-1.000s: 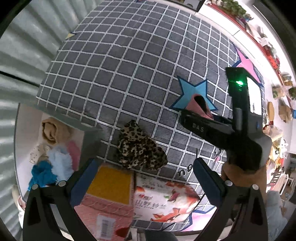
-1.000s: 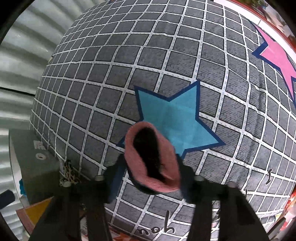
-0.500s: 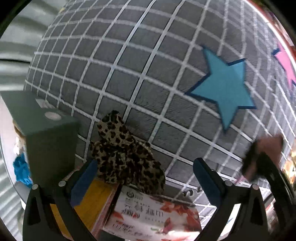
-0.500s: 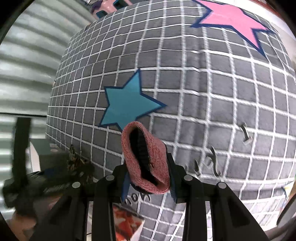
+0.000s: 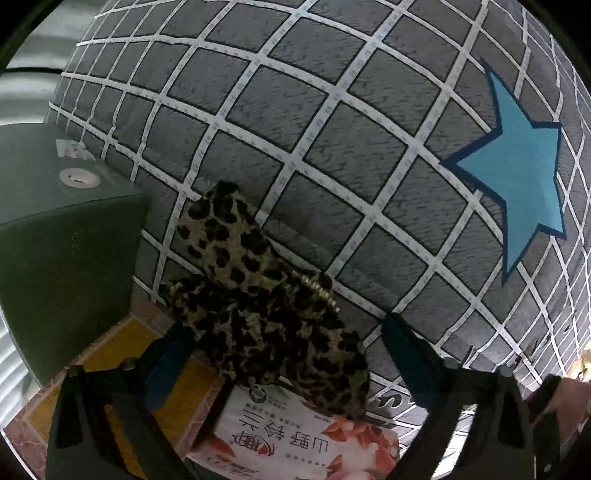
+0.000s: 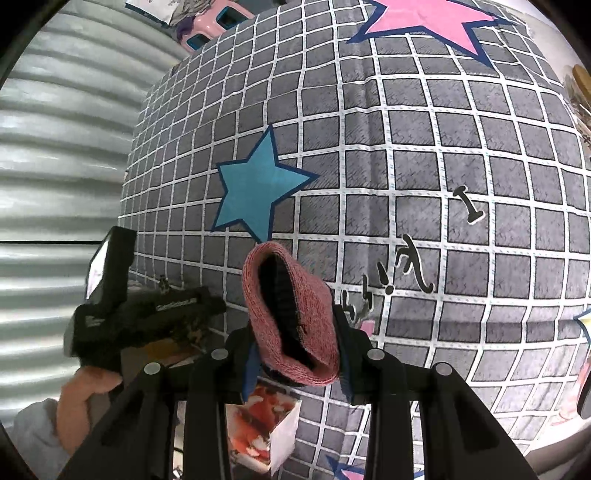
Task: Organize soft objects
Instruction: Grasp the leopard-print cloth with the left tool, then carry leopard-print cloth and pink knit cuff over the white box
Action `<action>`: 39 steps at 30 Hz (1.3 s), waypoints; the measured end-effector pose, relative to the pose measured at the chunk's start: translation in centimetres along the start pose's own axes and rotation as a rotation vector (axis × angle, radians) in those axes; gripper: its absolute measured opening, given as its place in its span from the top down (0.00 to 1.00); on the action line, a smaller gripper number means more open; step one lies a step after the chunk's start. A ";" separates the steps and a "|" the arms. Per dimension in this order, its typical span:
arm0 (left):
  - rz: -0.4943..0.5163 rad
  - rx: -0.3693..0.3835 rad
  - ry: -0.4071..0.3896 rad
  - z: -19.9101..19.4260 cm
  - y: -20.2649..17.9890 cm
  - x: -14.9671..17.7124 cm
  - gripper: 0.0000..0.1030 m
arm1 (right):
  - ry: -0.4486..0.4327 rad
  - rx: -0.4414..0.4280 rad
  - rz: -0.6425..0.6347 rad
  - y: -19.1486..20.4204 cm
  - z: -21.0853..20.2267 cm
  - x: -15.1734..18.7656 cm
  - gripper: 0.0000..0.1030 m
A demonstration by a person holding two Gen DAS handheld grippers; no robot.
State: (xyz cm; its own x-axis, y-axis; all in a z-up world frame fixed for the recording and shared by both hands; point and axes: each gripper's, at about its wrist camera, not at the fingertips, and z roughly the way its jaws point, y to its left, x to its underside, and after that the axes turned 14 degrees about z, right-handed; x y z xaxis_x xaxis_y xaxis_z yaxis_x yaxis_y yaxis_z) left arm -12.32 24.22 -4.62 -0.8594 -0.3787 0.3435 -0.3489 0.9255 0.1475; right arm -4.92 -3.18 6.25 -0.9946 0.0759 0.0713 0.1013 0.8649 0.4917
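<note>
Two claws were at work over a bed whose cover [image 5: 332, 155] was a grey grid with printed stars. Nearest the left wrist camera, the left claw [image 5: 280, 354] stood spread wide, its jaws having just been closing a little, with the leopard-print fabric piece [image 5: 258, 302] lying between the blue-padded fingers [image 5: 166, 365]; whether the pads touched the fabric could not be told, and they were not pressing on it. That fabric rested partly on a printed snack box [image 5: 295, 443] and a yellow-topped box [image 5: 110, 354], with its far end on the cover. Just to the left of it stood a dark green box [image 5: 62, 236]. Farther off on the cover lay a blue star print [image 5: 517, 184].

From the right wrist camera, the right claw [image 6: 295, 347] was clenched on a pink knit sock [image 6: 291, 314], the sock's dark opening turned upward and away from the camera, lifted clear of the cover. To the left of it, the left claw's body and the hand [image 6: 81, 398] holding it showed, slightly blurred. Beyond lay the same blue star, then a pink star print [image 6: 428, 18] at the far edge, and a corrugated grey wall [image 6: 55, 147] on the left.
</note>
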 end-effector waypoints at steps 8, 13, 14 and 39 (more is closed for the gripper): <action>0.094 0.010 -0.103 -1.5 -1.1 0.3 0.64 | -0.036 0.017 -0.004 -0.9 -1.8 1.0 0.65; 0.214 -0.003 -0.175 -4.0 -3.3 0.8 0.78 | -0.052 0.052 -0.024 -1.4 -2.3 2.0 0.65; 0.245 -0.011 -0.195 -4.7 -3.7 1.2 0.78 | -0.054 0.056 -0.020 -1.6 -2.4 2.2 0.65; 0.688 0.064 -0.463 -16.7 -5.2 13.2 0.87 | -0.083 0.134 0.067 -3.2 -3.4 9.1 0.65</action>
State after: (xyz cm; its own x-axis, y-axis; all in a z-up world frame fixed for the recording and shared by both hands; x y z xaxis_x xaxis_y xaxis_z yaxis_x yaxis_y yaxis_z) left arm -15.66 14.31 14.60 -0.9505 0.3001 -0.0809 0.3022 0.9532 -0.0137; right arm -14.21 -6.94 8.24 -0.9849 0.1710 0.0255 0.1684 0.9148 0.3673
